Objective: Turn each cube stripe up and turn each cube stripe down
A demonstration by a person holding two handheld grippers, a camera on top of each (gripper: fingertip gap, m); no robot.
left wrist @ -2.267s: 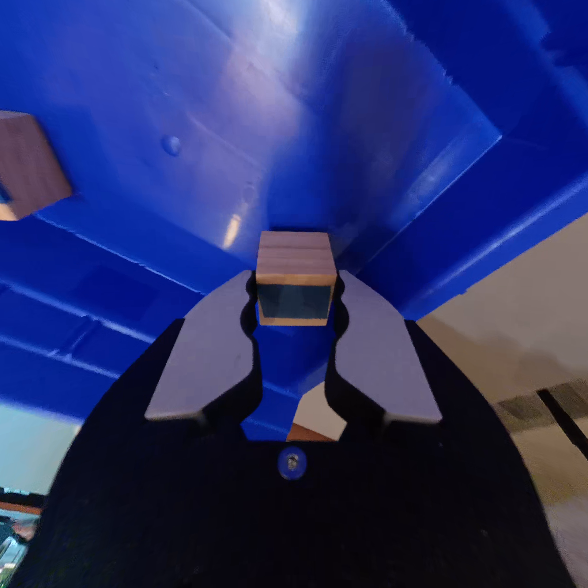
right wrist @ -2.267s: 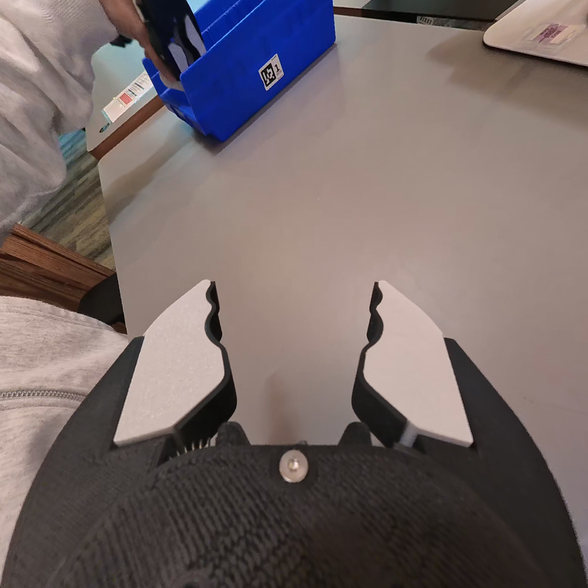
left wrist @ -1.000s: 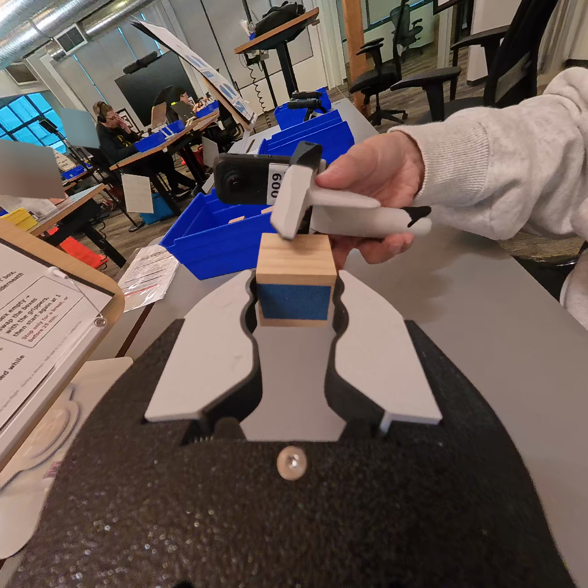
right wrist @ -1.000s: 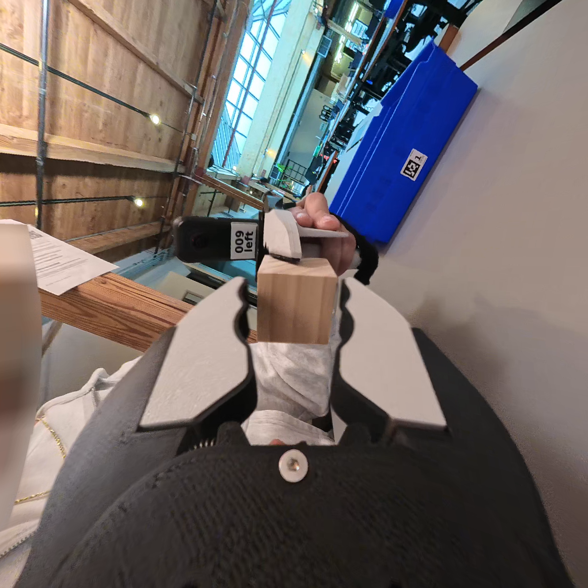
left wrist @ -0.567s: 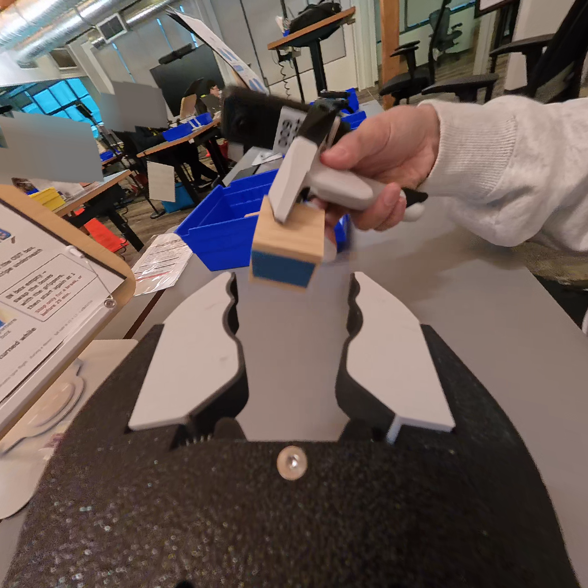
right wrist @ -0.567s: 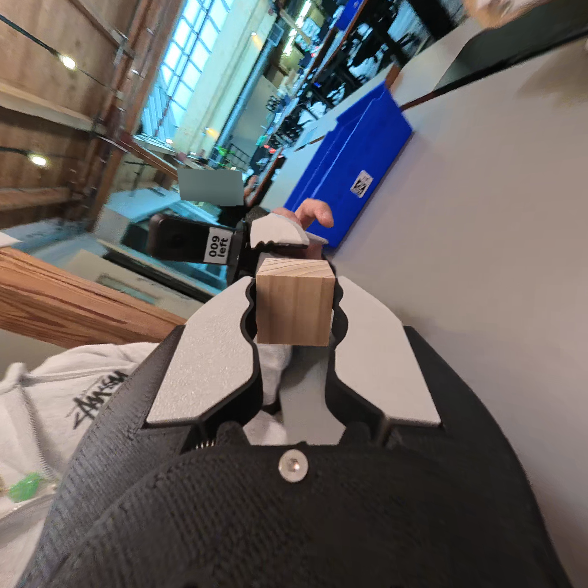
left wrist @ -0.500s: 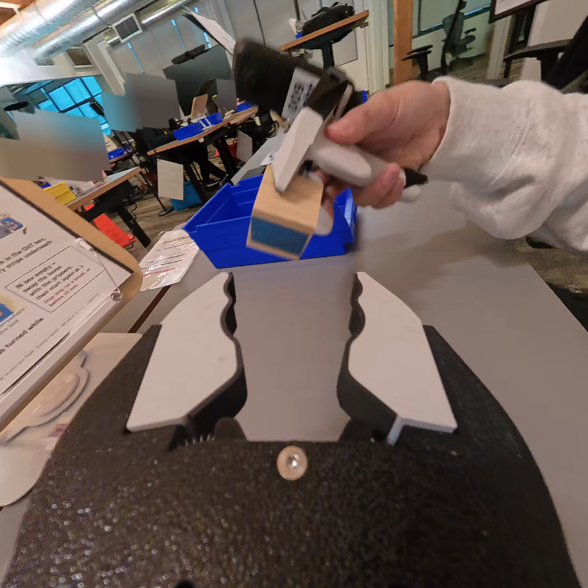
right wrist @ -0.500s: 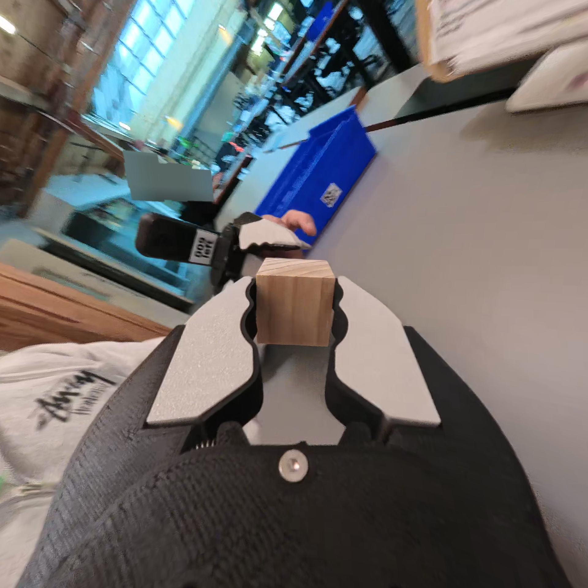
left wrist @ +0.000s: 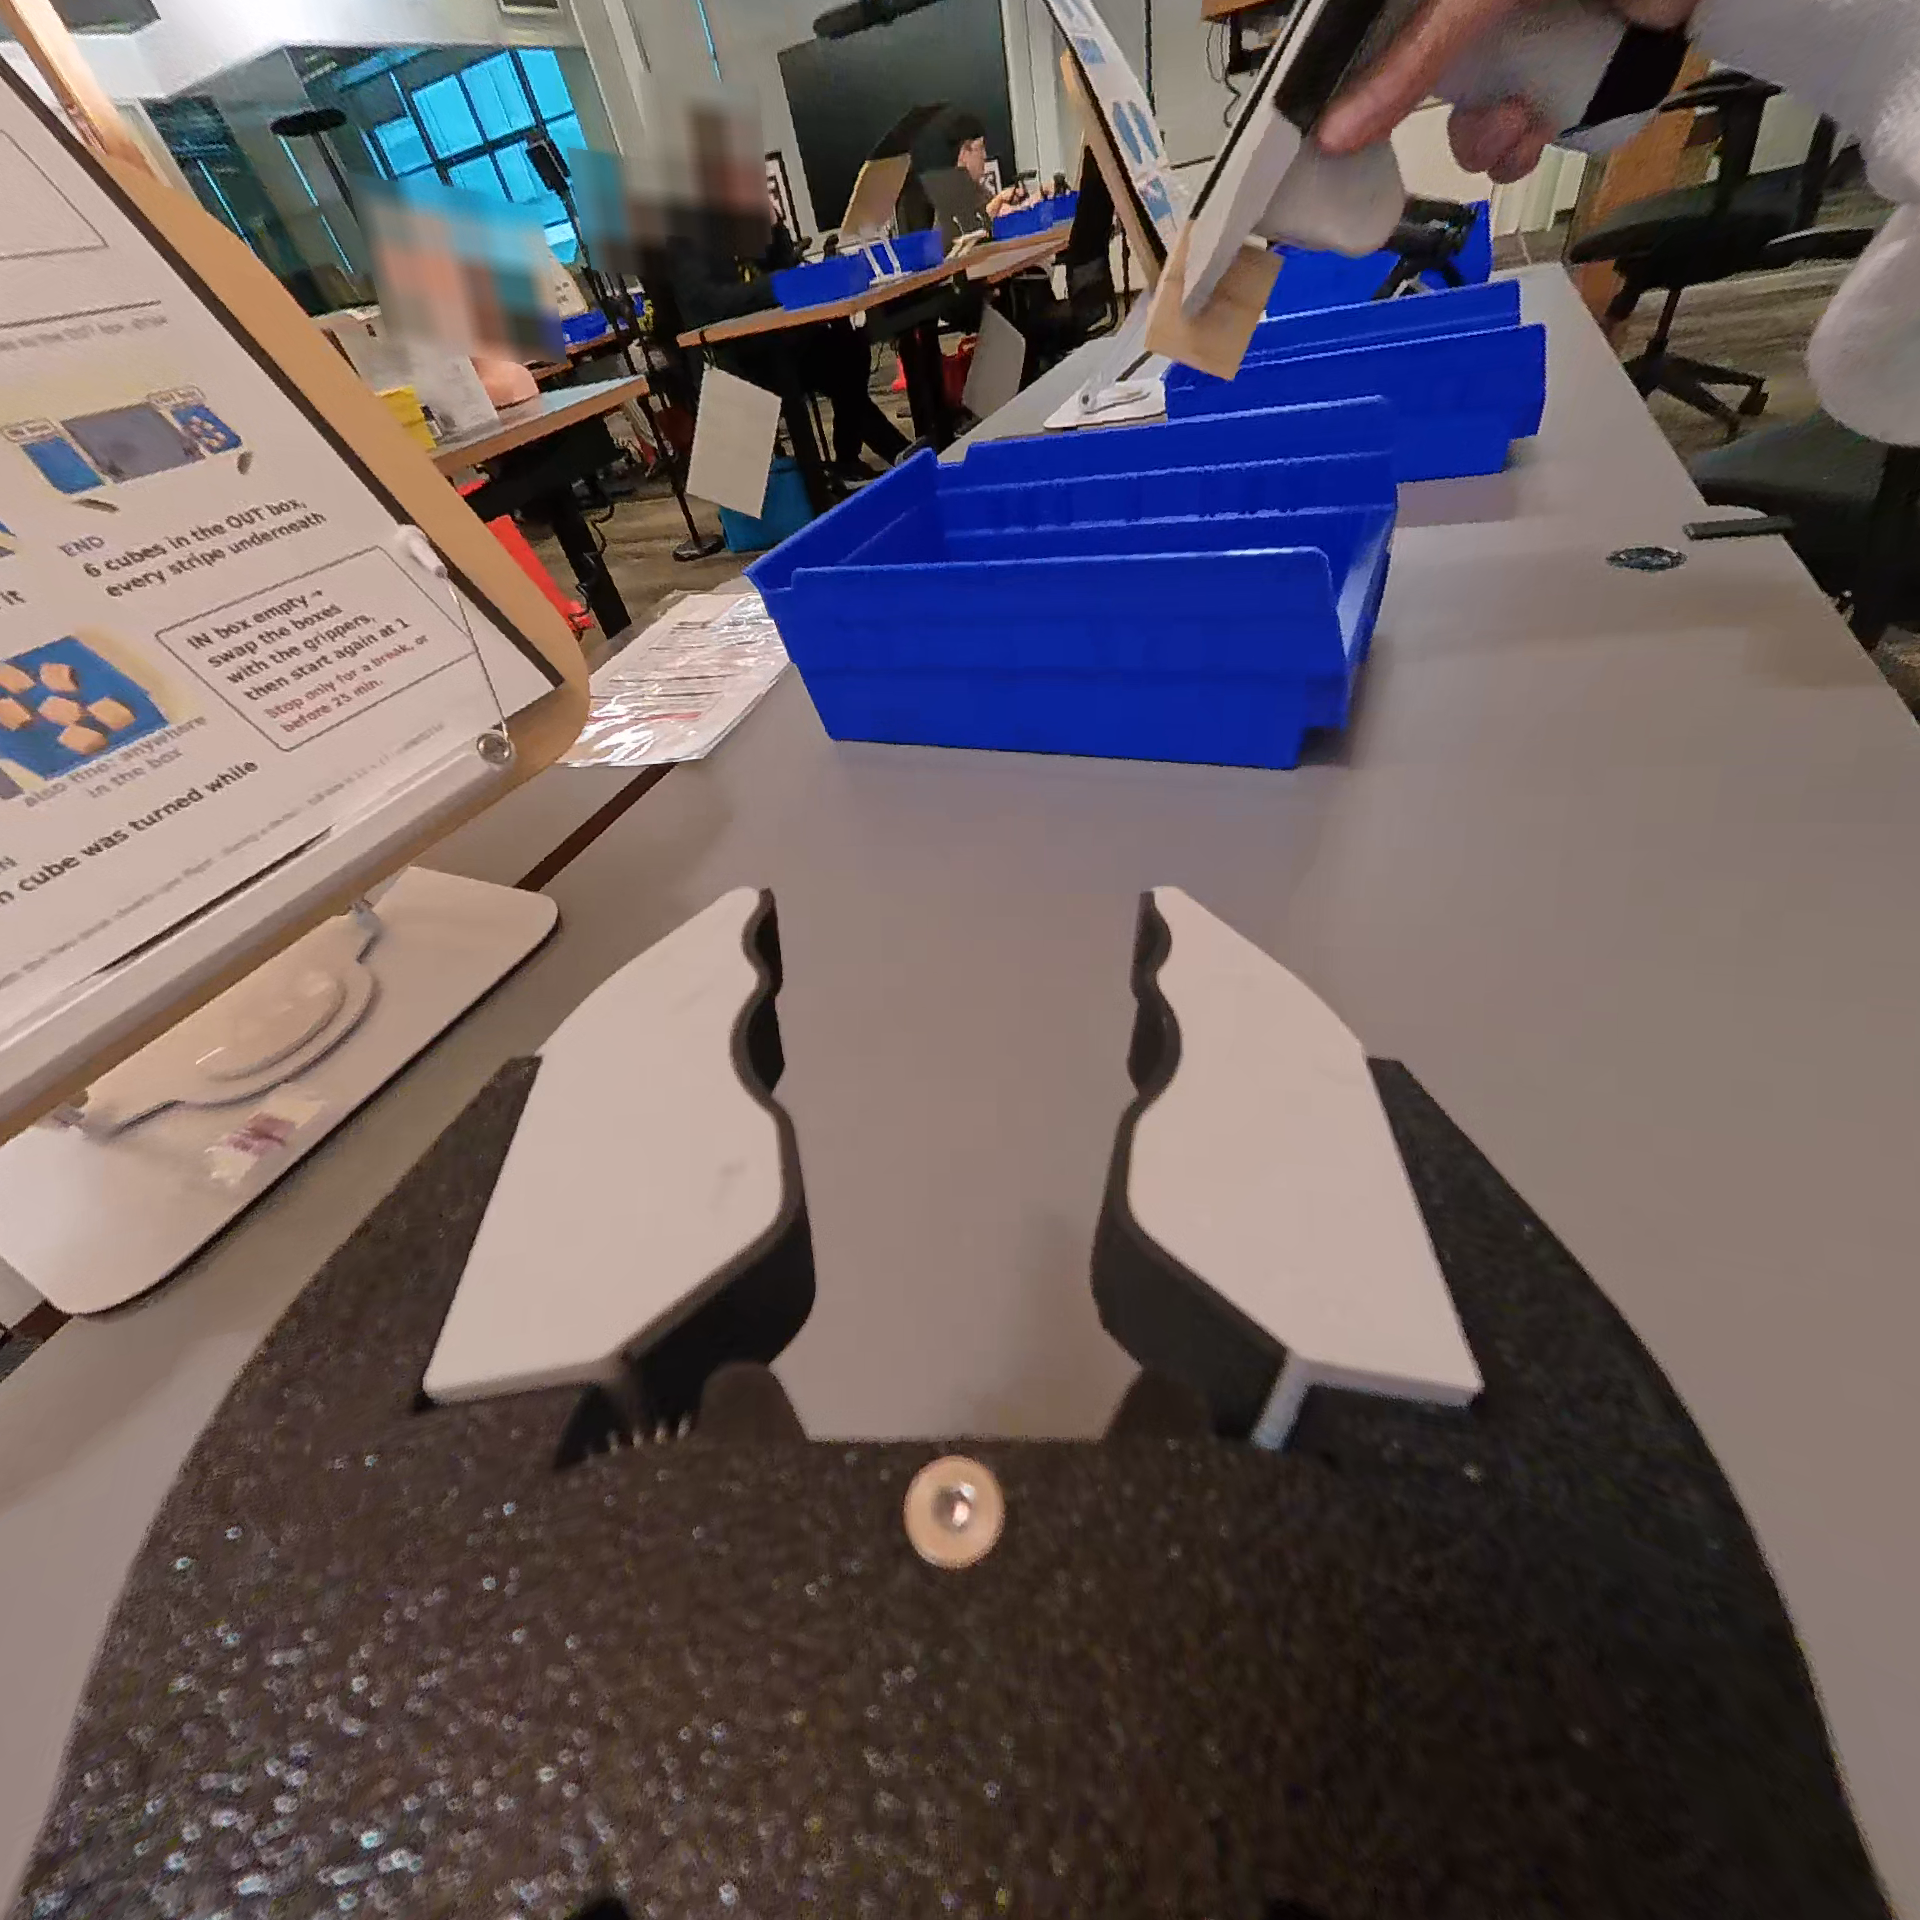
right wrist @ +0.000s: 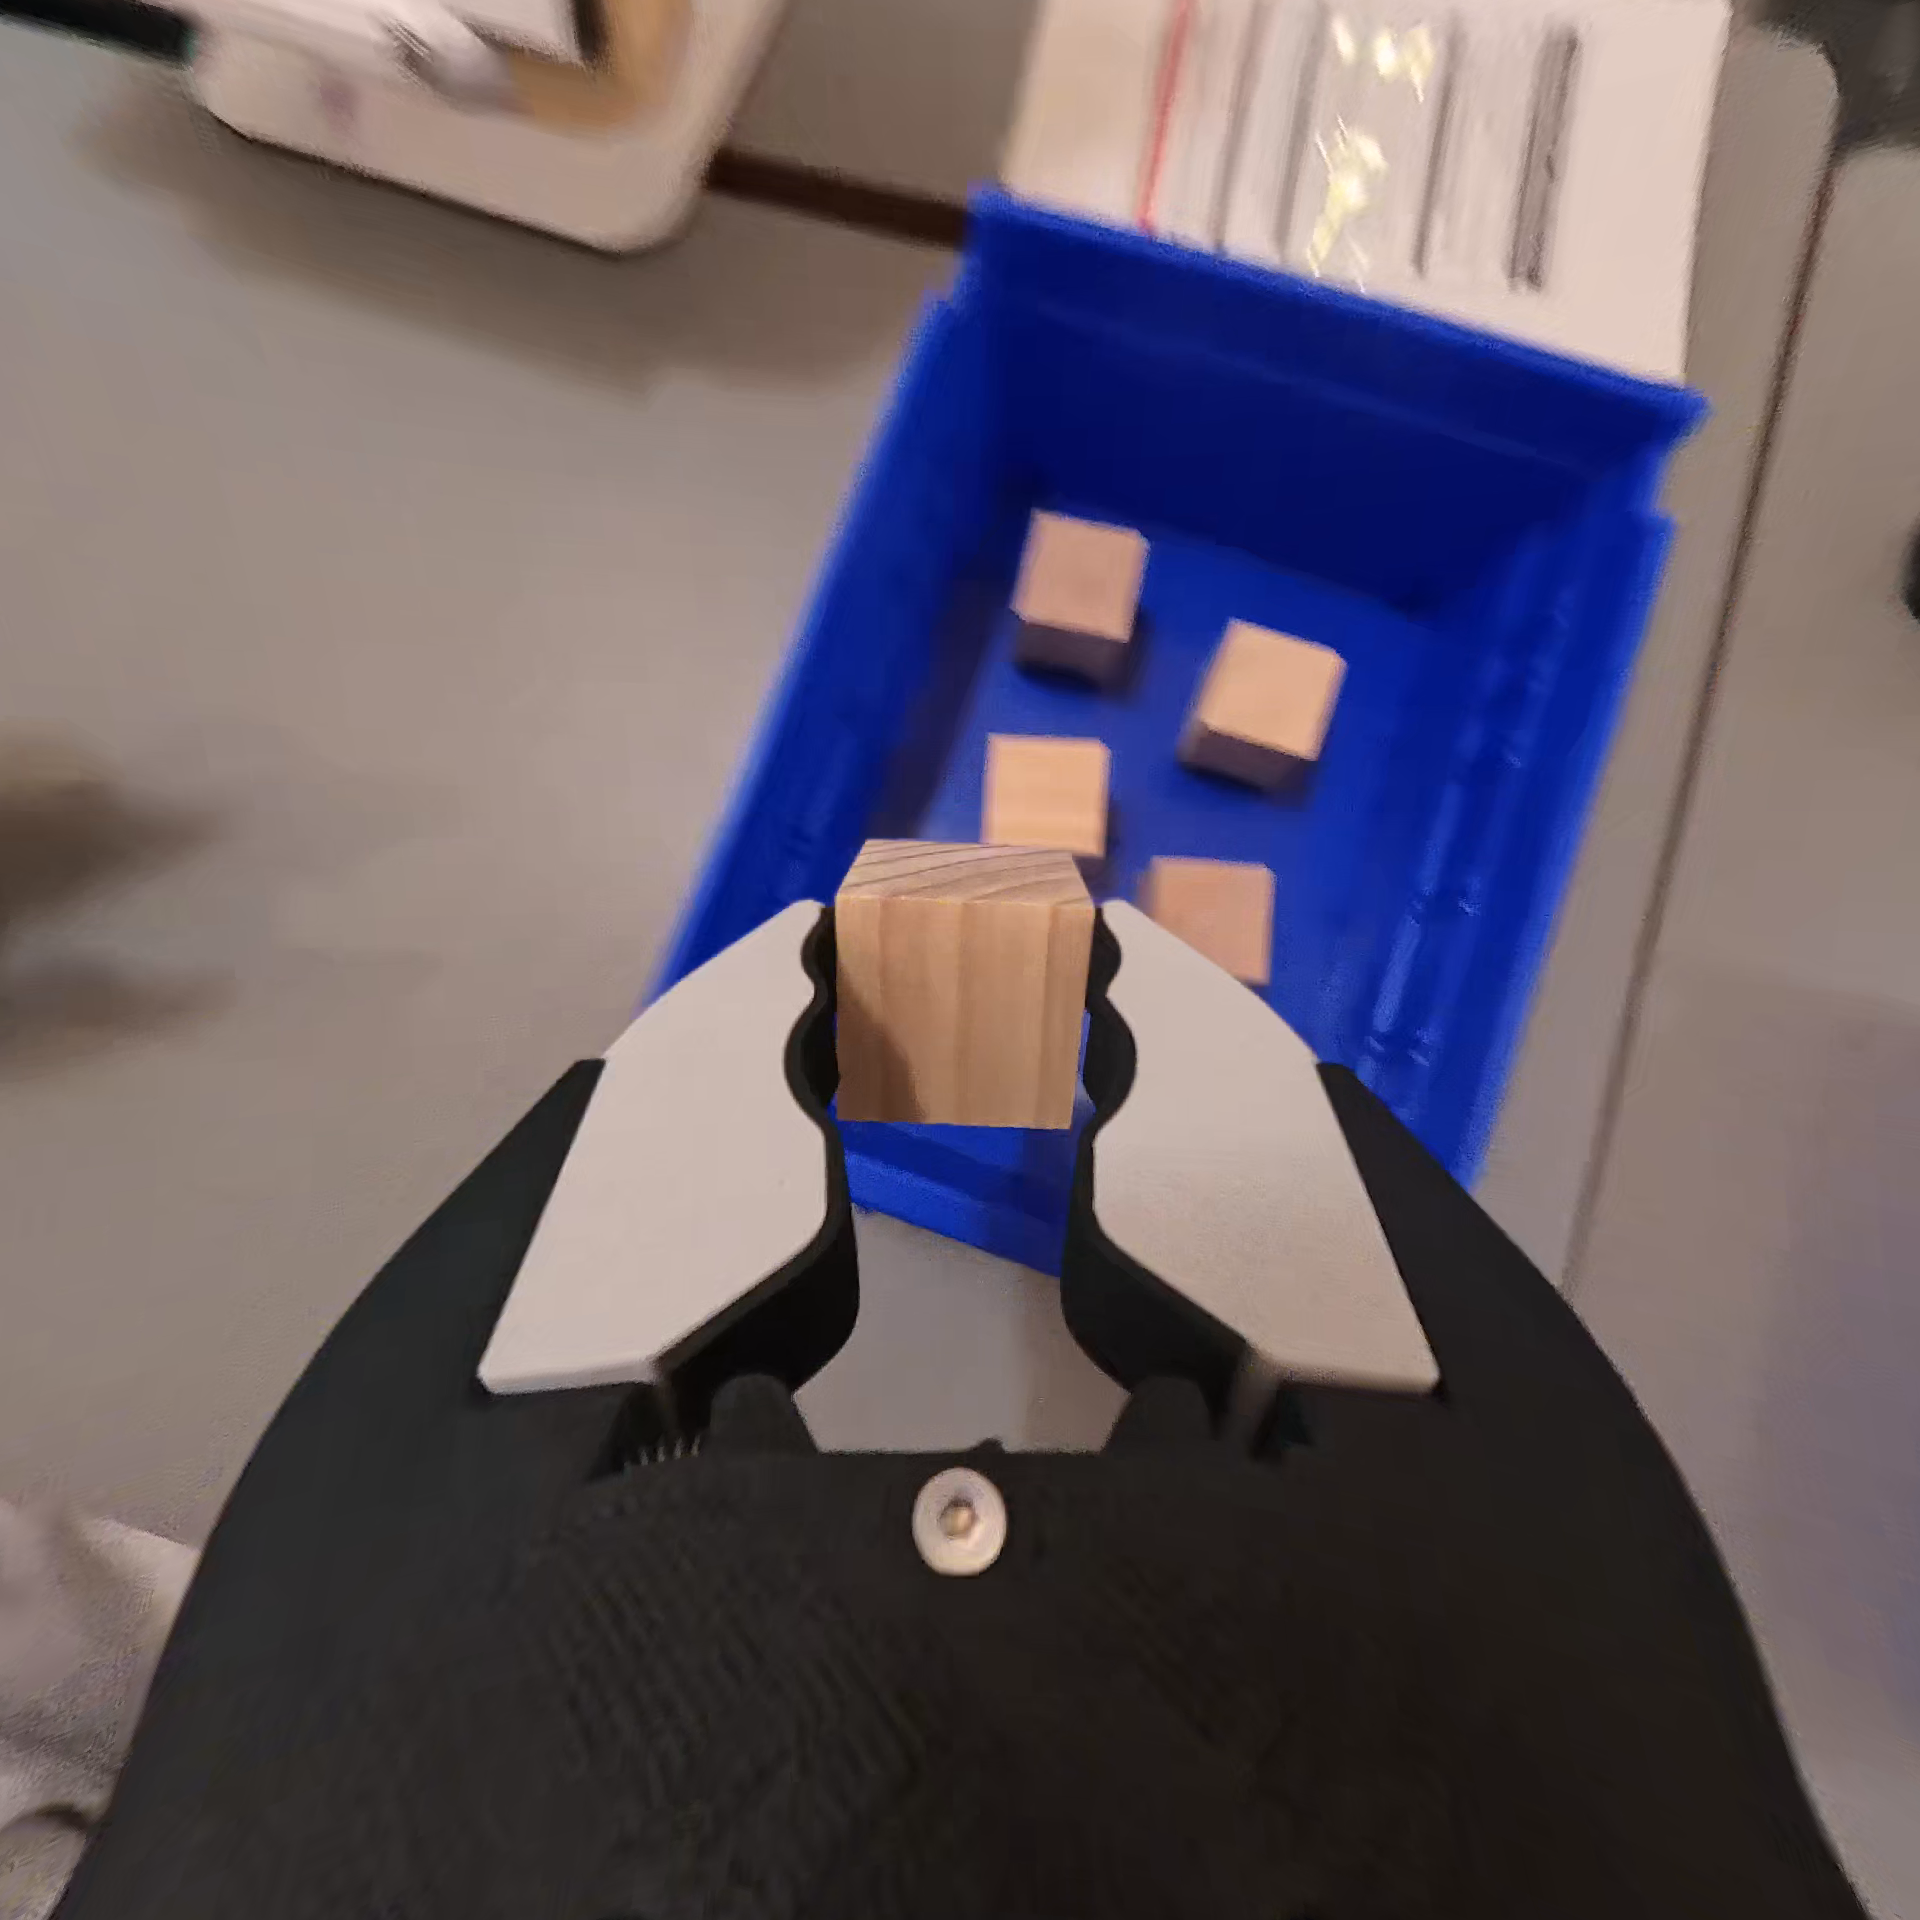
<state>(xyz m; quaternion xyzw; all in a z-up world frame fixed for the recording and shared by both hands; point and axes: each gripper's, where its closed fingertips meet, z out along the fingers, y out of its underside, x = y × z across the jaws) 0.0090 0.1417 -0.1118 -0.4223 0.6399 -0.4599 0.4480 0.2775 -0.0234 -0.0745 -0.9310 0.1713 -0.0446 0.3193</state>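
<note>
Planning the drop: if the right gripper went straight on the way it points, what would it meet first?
Probably the floor of the open blue plastic bin, near the closest of four plain wooden cubes. The right gripper holds a wooden cube. Depth is unclear.

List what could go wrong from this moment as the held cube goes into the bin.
1. The right gripper holds the cube only near its fingertips, so it might slip or twist on release.
2. Four cubes already lie in the blue bin; the new one could land on one and tip over.
3. No stripe shows on the held cube's visible faces, so its orientation cannot be confirmed.
</note>
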